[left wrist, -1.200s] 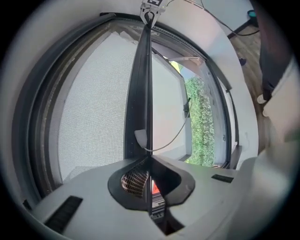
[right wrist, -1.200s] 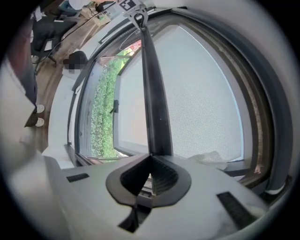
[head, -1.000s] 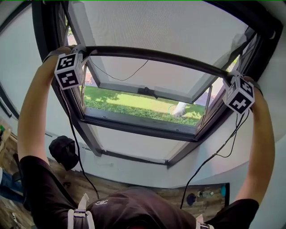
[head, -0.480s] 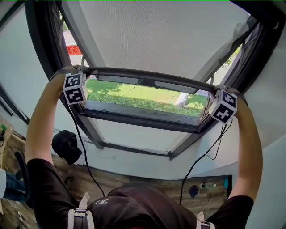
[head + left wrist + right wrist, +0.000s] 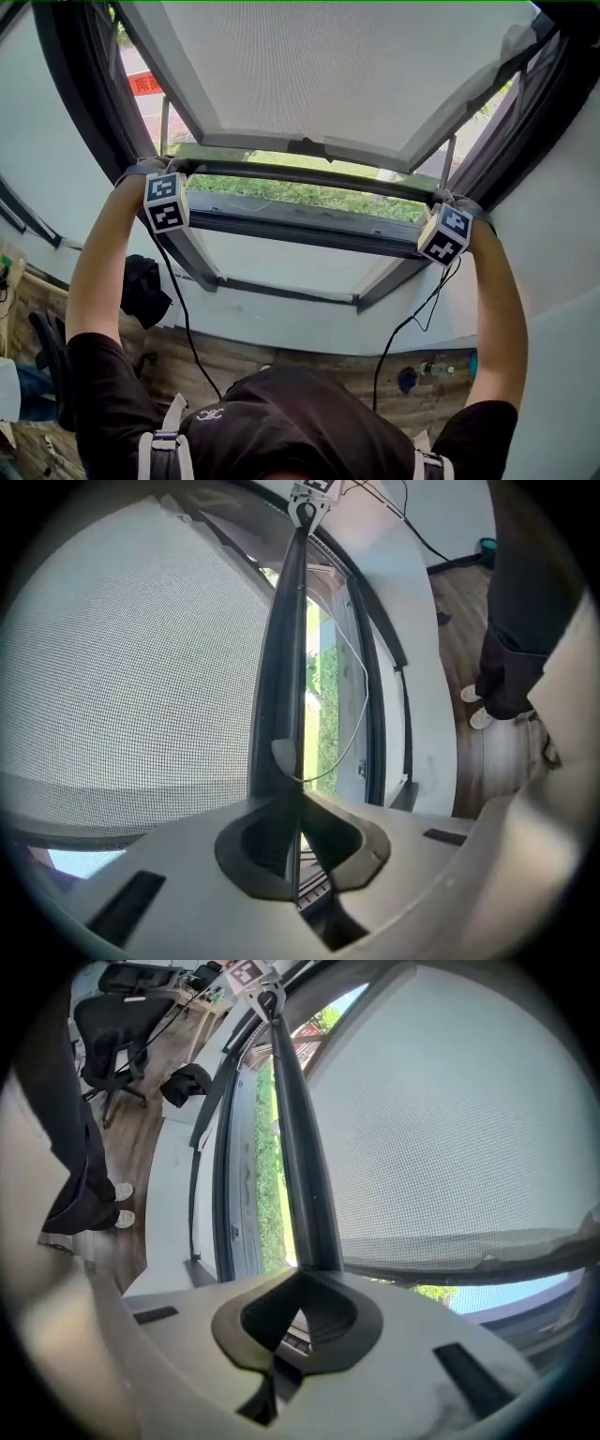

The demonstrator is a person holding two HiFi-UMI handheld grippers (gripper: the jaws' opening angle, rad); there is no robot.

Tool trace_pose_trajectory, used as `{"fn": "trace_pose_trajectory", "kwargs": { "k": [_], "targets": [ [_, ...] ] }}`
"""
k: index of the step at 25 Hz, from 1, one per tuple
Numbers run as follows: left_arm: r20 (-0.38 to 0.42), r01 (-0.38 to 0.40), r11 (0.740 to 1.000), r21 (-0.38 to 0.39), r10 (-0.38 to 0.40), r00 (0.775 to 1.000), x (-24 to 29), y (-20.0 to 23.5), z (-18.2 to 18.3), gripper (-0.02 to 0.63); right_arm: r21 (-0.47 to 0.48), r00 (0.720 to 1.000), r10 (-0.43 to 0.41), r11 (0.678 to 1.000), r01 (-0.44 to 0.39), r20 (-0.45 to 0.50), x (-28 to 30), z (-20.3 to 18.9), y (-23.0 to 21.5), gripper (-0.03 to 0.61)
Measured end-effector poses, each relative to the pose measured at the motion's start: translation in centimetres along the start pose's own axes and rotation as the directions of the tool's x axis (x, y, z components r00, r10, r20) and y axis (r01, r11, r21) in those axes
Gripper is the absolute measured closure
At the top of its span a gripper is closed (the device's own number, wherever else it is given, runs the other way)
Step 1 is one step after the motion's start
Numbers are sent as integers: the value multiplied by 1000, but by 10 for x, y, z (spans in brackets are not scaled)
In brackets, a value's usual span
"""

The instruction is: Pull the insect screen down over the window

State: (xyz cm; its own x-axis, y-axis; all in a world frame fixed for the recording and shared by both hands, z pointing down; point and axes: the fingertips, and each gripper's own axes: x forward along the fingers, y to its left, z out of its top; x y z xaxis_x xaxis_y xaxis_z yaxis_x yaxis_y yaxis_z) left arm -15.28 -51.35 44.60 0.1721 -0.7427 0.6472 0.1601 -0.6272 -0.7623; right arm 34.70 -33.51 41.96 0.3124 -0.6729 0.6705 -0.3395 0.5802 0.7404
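The grey mesh insect screen covers most of the window. Its dark pull bar runs across just above the lower window frame, leaving a narrow strip of lawn open. My left gripper is shut on the bar's left end, and my right gripper is shut on its right end. In the left gripper view the bar leads from the closed jaws of the left gripper up to the other gripper. In the right gripper view the bar comes out of the right gripper, with mesh beside it.
The outward-opened window sash shows through the mesh. A black bag hangs on the white wall below left. Cables trail from both grippers. An office chair stands on the wooden floor behind. A thin cord hangs by the frame.
Both grippers have come down together with the pull bar. The screen now covers far more of the window, and the open gap has shrunk to a thin strip.
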Motion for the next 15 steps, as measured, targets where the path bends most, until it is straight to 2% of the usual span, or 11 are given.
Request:
{"fn": "trace_pose_trajectory", "kwargs": {
  "k": [4,8,15],
  "targets": [
    [-19,39,999,11,-39,999,22,-25,-1,586,15,999,44,999,-44,-8,24,0,27,572],
    [-36,63,997,35,-62,997,38,-45,0,586,10,999,38,999,-38,-26,41,-2,43,571],
    [-24,93,996,6,-93,995,65,-79,2,586,7,996,59,998,-59,-65,69,-8,77,571]
  ]
}}
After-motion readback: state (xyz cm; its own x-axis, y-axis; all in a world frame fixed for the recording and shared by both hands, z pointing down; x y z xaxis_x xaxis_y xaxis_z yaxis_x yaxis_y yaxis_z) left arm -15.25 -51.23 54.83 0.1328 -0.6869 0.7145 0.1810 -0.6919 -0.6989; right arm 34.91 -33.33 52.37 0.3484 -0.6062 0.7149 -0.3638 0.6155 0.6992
